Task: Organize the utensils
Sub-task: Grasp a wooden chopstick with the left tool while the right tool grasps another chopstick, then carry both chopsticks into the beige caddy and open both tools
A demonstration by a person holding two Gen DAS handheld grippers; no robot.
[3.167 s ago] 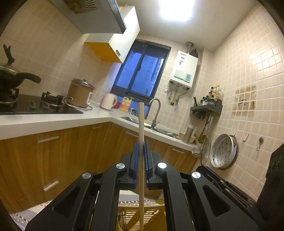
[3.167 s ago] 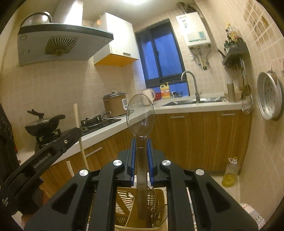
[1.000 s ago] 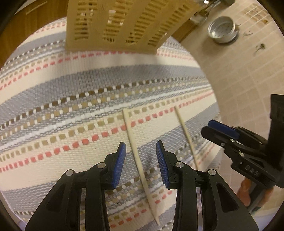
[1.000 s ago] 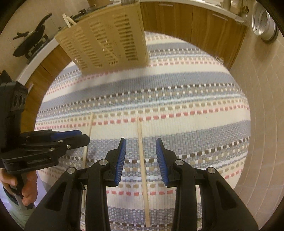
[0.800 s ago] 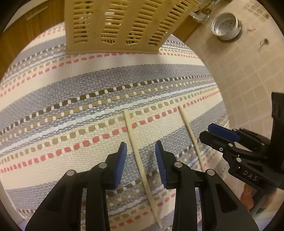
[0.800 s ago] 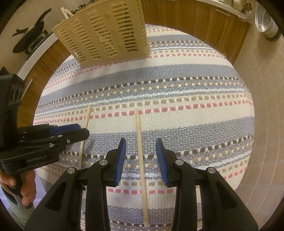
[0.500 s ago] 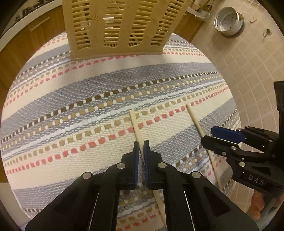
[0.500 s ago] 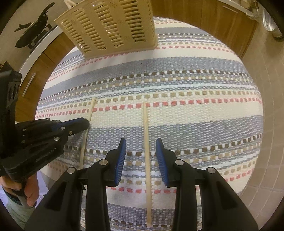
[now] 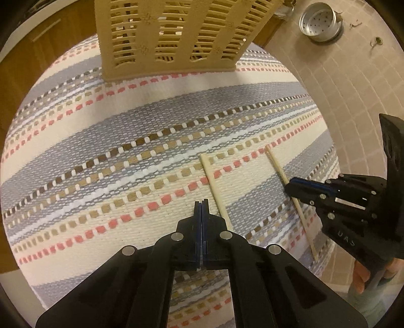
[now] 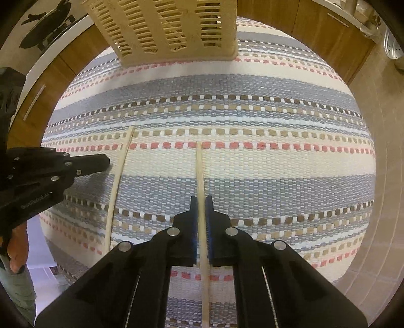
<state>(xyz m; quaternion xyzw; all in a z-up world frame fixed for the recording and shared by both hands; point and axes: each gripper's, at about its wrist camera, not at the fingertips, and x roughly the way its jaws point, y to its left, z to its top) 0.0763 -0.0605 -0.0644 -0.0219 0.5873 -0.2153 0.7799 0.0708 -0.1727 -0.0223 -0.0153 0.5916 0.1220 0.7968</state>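
Two pale wooden chopsticks lie on a striped woven cloth. My left gripper (image 9: 201,201) is shut and empty; the left chopstick (image 9: 213,185) lies on the cloth just to its right, outside the jaws. It also shows in the right wrist view (image 10: 118,171), beside the left gripper (image 10: 107,159). My right gripper (image 10: 201,199) is shut on the right chopstick (image 10: 199,171), which runs between its blue pads. From the left wrist view the right gripper (image 9: 289,185) sits on that chopstick (image 9: 275,165).
A beige slotted utensil basket (image 9: 176,37) stands at the cloth's far edge, also in the right wrist view (image 10: 171,27). A metal steamer pan (image 9: 319,21) hangs on the tiled wall. Wooden cabinets (image 10: 315,30) lie beyond.
Both grippers were open over the chopsticks a second ago. The left gripper shut without catching its chopstick, which now lies beside it. The right gripper closed on its chopstick.
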